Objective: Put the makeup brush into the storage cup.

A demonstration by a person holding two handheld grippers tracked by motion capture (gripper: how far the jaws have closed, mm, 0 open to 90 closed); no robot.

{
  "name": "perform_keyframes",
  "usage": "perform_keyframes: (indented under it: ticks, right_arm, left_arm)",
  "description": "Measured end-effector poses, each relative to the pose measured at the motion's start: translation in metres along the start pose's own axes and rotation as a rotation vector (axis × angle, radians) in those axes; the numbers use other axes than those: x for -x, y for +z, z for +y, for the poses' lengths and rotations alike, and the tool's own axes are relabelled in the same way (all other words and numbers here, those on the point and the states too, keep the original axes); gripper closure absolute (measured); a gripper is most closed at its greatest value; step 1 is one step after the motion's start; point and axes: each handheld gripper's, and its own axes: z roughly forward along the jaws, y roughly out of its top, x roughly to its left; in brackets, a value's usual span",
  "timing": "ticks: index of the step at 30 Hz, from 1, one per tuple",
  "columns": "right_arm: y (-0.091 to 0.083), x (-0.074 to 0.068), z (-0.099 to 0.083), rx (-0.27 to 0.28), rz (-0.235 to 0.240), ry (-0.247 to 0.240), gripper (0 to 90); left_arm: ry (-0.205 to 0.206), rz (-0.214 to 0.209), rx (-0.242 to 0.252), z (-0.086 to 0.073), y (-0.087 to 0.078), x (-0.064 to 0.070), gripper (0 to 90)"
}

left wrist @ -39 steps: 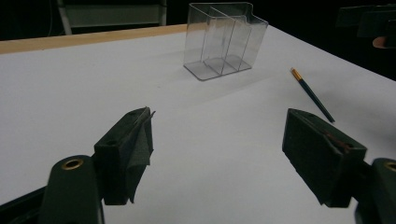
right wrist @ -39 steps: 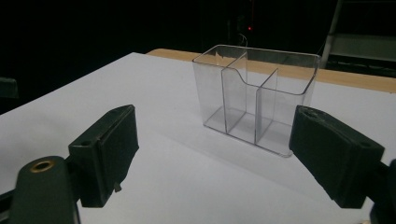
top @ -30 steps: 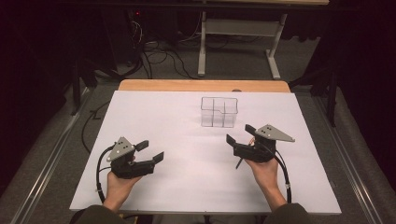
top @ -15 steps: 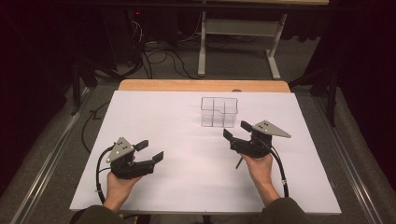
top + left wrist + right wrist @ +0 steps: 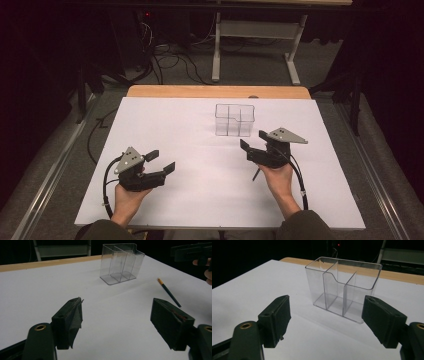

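Note:
A clear plastic organizer (image 5: pixel 234 120) with several compartments stands upright and empty on the white table top (image 5: pixel 170 125), right of centre toward the far side. My right gripper (image 5: pixel 252 141) is open just in front of it, pointing at it, with nothing between its jaws. The right gripper view has the organizer (image 5: pixel 342 287) close ahead of the right gripper (image 5: pixel 327 322). A thin dark paintbrush (image 5: pixel 256 174) lies on the table under the right hand. My left gripper (image 5: pixel 161 161) is open and empty at the front left. In the left gripper view the organizer (image 5: pixel 122 263) and paintbrush (image 5: pixel 169 292) lie beyond the left gripper (image 5: pixel 120 320).
A wooden strip (image 5: pixel 215 91) edges the far side of the table. Beyond it are floor cables (image 5: pixel 170 60) and a white desk frame (image 5: pixel 255 45). In the left gripper view the right gripper (image 5: pixel 192 251) shows at the top right.
My right gripper has moved a little forward and left, closer to the organizer. The left gripper has stayed put.

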Motion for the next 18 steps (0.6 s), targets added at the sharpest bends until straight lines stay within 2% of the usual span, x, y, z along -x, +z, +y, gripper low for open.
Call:
perform_keyframes:
  ticks: [13, 18]
  right_arm:
    - [-0.0028, 0.0029, 0.0028, -0.081, -0.024, -0.029, 22.2]
    - [-0.0082, 0.0025, 0.0057, -0.089, -0.041, -0.041, 23.3]
  left_arm:
    - [0.005, -0.011, -0.006, -0.0002, 0.0010, 0.0016, 25.8]
    - [0.011, -0.004, -0.006, -0.0001, 0.0015, 0.0022, 25.6]
